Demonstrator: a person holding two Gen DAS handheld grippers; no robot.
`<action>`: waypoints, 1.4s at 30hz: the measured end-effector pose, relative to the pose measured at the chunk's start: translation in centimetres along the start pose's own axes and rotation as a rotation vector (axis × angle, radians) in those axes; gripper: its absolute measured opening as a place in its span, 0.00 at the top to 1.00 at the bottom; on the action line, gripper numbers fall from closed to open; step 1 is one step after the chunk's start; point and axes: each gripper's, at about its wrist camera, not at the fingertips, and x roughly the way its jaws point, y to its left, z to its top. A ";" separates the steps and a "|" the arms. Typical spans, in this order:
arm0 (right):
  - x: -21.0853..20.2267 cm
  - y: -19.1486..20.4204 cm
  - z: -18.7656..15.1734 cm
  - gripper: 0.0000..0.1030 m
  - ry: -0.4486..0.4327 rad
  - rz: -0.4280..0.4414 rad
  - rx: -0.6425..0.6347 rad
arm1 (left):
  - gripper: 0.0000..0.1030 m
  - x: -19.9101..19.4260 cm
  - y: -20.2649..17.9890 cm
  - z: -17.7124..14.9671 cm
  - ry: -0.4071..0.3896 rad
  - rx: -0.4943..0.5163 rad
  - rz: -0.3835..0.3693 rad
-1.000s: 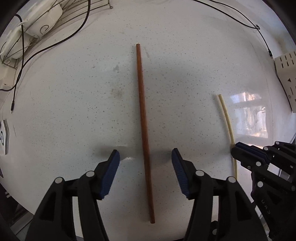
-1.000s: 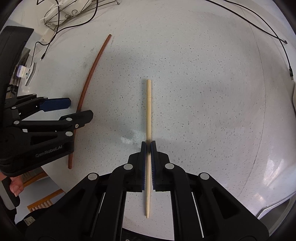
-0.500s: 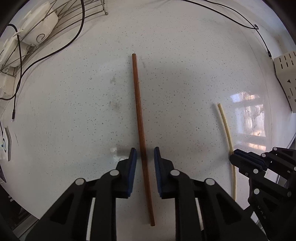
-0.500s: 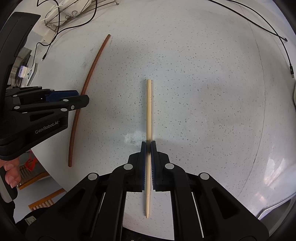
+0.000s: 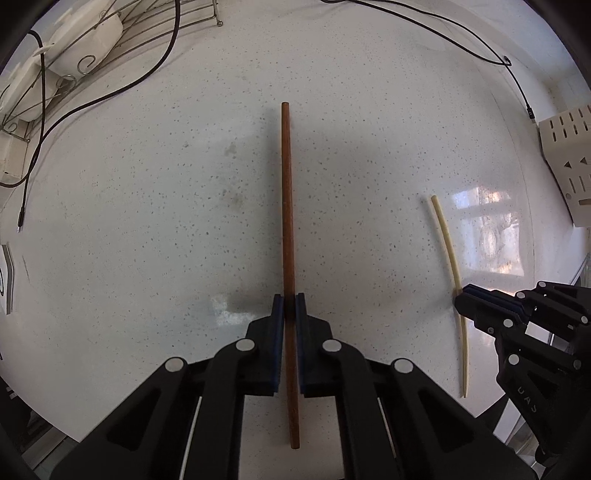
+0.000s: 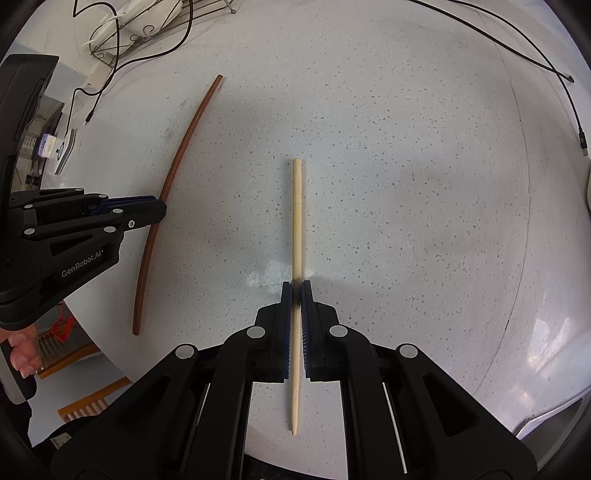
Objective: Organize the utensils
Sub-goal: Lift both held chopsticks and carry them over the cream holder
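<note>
A long brown chopstick (image 5: 286, 206) lies along the white speckled table (image 5: 147, 221). My left gripper (image 5: 289, 306) is shut on it near its lower half. A pale bamboo chopstick (image 6: 296, 221) lies to its right, and my right gripper (image 6: 296, 291) is shut on it. In the left wrist view the pale chopstick (image 5: 448, 243) and the right gripper (image 5: 466, 301) show at the right. In the right wrist view the brown chopstick (image 6: 184, 147) and the left gripper (image 6: 159, 212) show at the left.
A wire rack (image 5: 74, 55) with white items stands at the back left. Black cables (image 5: 443, 33) run across the back of the table. A cream slotted holder (image 5: 569, 162) stands at the right edge. The table's front edge (image 6: 103, 354) is close below the grippers.
My left gripper has closed from wide open onto the brown chopstick. The right gripper stays shut on the pale chopstick and has hardly moved.
</note>
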 end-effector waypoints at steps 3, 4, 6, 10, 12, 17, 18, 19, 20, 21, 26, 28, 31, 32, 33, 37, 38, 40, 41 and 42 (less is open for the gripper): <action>-0.3 -0.4 -0.3 0.96 -0.014 0.031 0.027 | 0.95 -1.0 0.9 -0.3 -0.030 -0.014 -0.015; -0.6 -0.5 -0.3 0.96 -0.023 0.044 0.036 | 0.95 -1.3 1.1 -0.4 -0.044 -0.019 -0.023; -1.1 -0.7 -0.5 0.96 -0.040 0.054 0.046 | 0.95 -1.8 1.1 -0.7 -0.063 -0.027 -0.032; -2.0 -1.1 -0.9 0.96 -0.078 0.088 0.089 | 0.95 -2.6 1.6 -1.1 -0.102 -0.044 -0.058; -2.4 -1.3 -1.2 0.96 -0.098 0.109 0.111 | 0.95 -3.1 1.6 -1.3 -0.121 -0.040 -0.075; -3.7 -2.0 -2.0 0.96 -0.141 0.147 0.159 | 0.95 -5.1 1.4 -1.8 -0.169 -0.030 -0.091; -4.0 -2.0 -2.1 0.96 -0.149 0.149 0.163 | 0.94 -5.6 1.2 -1.9 -0.180 -0.032 -0.092; -4.5 -2.3 -2.2 0.96 -0.162 0.150 0.167 | 0.94 -6.1 1.0 -2.1 -0.187 -0.030 -0.095; -4.9 -2.3 -2.3 0.96 -0.175 0.151 0.171 | 0.94 -6.5 1.3 -2.6 -0.192 -0.024 -0.096; -5.2 -2.4 -2.4 0.96 -0.185 0.153 0.173 | 0.94 -6.8 1.3 -2.5 -0.202 -0.022 -0.096; -7.0 -2.5 -2.5 0.96 -0.262 0.161 0.186 | 0.95 -8.2 1.7 -2.3 -0.240 -0.006 -0.109; -7.8 -2.5 -2.6 0.96 -0.296 0.152 0.179 | 0.94 -9.0 1.5 -2.4 -0.265 0.002 -0.113; -9.3 -3.0 -3.1 0.96 -0.347 0.141 0.189 | 0.94 -10.3 0.7 -1.9 -0.302 0.022 -0.128; -9.8 -3.3 -3.2 0.96 -0.362 0.140 0.197 | 0.95 -10.8 0.4 -1.7 -0.316 0.029 -0.136; -10.2 -3.5 -3.3 0.96 -0.376 0.138 0.209 | 0.95 -11.3 0.0 -1.4 -0.330 0.039 -0.142; -12.1 -4.7 -3.9 0.96 -0.429 0.135 0.251 | 0.94 -13.2 -1.5 -0.6 -0.372 0.073 -0.152; -12.7 -5.3 -4.2 0.96 -0.442 0.133 0.260 | 0.94 -13.7 -1.9 -0.4 -0.384 0.083 -0.161; -13.9 -6.1 -4.6 0.96 -0.475 0.125 0.281 | 0.94 -14.5 -2.8 -0.1 -0.407 0.106 -0.175; -14.5 -6.5 -4.8 0.96 -0.492 0.114 0.288 | 0.94 -14.9 -3.4 0.1 -0.417 0.118 -0.183; -15.2 -6.8 -5.1 0.96 -0.512 0.103 0.294 | 0.94 -15.4 -3.9 0.2 -0.431 0.131 -0.195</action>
